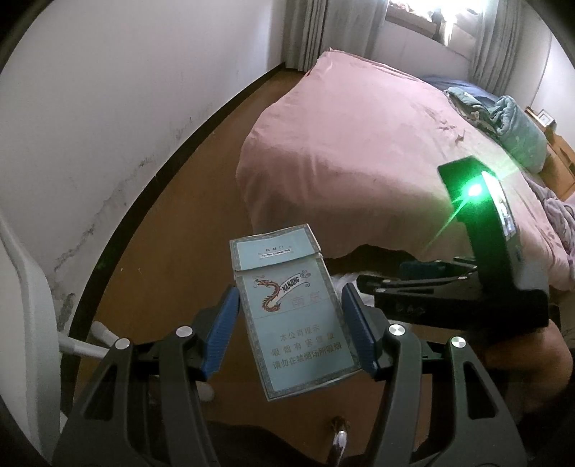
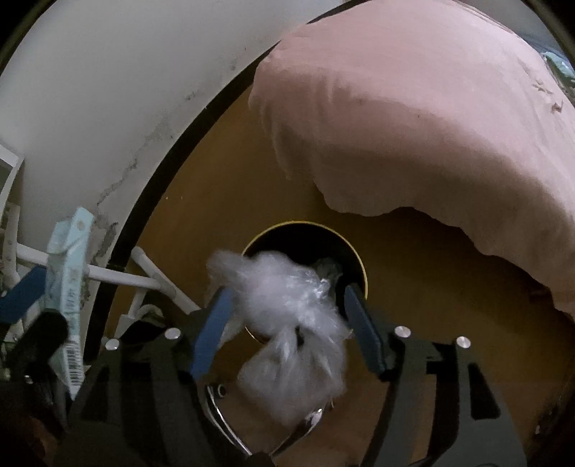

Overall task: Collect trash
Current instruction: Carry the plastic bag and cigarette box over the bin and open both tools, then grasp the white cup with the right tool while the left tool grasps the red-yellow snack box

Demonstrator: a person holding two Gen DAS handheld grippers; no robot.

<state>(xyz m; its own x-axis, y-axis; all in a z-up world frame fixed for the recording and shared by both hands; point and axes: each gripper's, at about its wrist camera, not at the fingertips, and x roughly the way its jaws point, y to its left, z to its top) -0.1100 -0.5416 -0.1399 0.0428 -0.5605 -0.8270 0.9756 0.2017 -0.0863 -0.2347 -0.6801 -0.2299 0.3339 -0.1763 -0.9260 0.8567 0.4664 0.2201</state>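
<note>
Right under the right tool [image 2: 284, 323] sits the bin [image 2: 354, 251]; its pads are spread, plastic wad [image 2: 287, 305] loose between them. Left tool [image 1: 291, 330] still-to-drop grips the cigarette pack [image 1: 294, 323], so centre it over the bin first.

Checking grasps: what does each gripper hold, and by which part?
Left gripper: cigarette pack, gripped by its side edges. Right gripper: open; plastic wad loose between its fingers.

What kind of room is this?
Most likely a bedroom: a big bed with a pink cover, curtains by a bright window, and a rumpled blanket near the bed's far end.
</note>
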